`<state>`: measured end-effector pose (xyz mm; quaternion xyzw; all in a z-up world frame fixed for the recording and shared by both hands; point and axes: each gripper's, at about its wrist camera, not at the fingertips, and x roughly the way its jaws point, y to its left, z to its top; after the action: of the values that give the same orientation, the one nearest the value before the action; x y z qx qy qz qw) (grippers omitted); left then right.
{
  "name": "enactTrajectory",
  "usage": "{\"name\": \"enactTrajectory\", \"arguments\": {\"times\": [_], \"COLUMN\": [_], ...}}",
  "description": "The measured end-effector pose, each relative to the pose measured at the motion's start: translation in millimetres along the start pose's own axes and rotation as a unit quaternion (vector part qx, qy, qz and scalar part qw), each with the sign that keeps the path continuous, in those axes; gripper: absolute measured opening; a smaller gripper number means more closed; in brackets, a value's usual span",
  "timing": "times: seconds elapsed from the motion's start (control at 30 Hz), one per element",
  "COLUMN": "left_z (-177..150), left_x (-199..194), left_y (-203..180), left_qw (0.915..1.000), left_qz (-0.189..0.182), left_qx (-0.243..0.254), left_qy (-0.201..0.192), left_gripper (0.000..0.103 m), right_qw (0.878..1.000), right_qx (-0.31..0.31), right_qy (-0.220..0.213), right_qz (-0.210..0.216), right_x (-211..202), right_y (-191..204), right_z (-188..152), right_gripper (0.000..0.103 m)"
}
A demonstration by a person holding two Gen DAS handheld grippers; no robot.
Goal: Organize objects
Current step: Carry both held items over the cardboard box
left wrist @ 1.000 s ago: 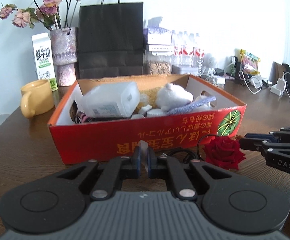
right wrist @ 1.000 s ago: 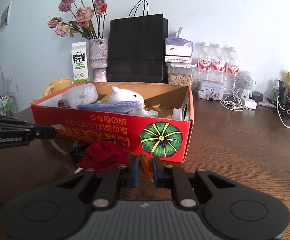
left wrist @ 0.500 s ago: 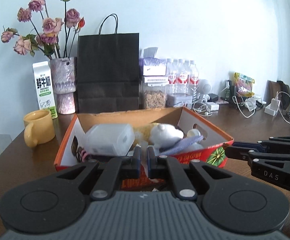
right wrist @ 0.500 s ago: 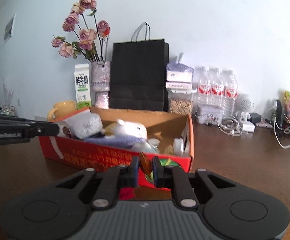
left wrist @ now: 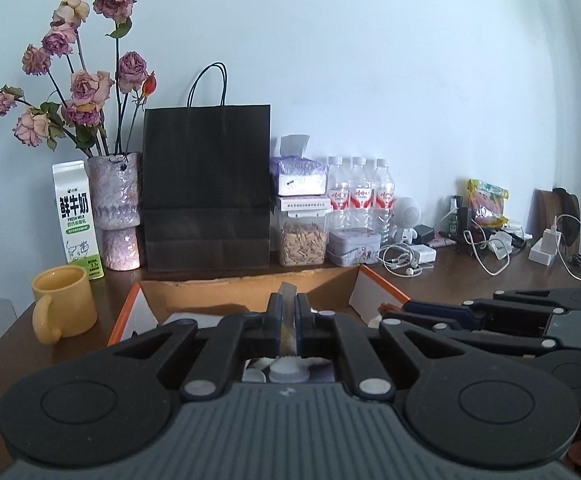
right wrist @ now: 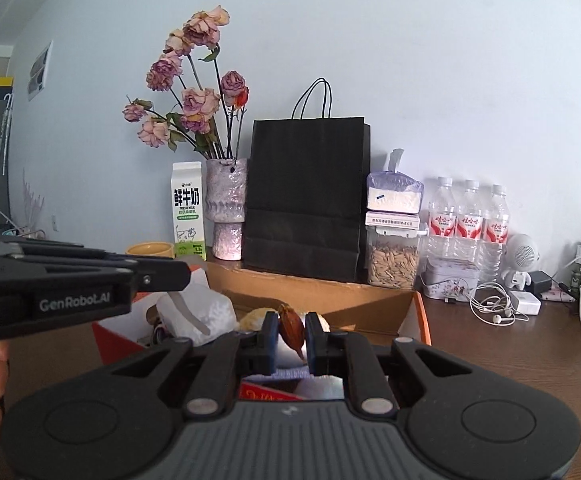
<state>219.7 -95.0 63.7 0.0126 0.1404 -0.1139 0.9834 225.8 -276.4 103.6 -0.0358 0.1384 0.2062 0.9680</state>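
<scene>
My left gripper (left wrist: 286, 320) is shut on a thin pale strip (left wrist: 287, 300) that sticks up between its fingers, held above the orange cardboard box (left wrist: 250, 286). My right gripper (right wrist: 291, 334) is shut on a reddish-brown leaf (right wrist: 290, 326), also raised over the box (right wrist: 314, 294). The red rose seen earlier is hidden below the grippers. In the right wrist view the left gripper (right wrist: 162, 276) reaches in from the left with the strip (right wrist: 188, 312) hanging from it. A white plush (right wrist: 206, 312) lies in the box.
Against the wall stand a vase of dried roses (left wrist: 116, 208), a milk carton (left wrist: 75, 220), a black paper bag (left wrist: 206, 188), a seed jar (left wrist: 302, 236), water bottles (left wrist: 360, 196) and cables (left wrist: 406, 260). A yellow mug (left wrist: 64, 304) sits left of the box.
Both grippers have risen from table level in front of the box to above it. The box front and the red rose have dropped out of sight.
</scene>
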Motion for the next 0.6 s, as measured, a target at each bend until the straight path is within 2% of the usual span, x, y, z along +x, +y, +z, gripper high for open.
{"name": "enactTrajectory", "arguments": {"times": [0.37,0.6], "left_z": [13.4,15.6], "left_x": [38.6,66.7], "left_y": [6.9,13.0], "left_qw": [0.9999,0.9999], "left_qz": [0.011,0.014], "left_qx": [0.003,-0.005], "left_qy": [-0.007,0.004], "left_gripper": [0.007,0.007], "right_qw": [1.000,1.000], "right_qx": [0.003,0.022], "right_qy": [-0.007,0.005], "right_qz": [-0.005,-0.006], "right_x": [43.0,64.4], "right_y": [-9.2,-20.6], "right_z": [24.7,16.8], "right_gripper": [0.013,0.013]}}
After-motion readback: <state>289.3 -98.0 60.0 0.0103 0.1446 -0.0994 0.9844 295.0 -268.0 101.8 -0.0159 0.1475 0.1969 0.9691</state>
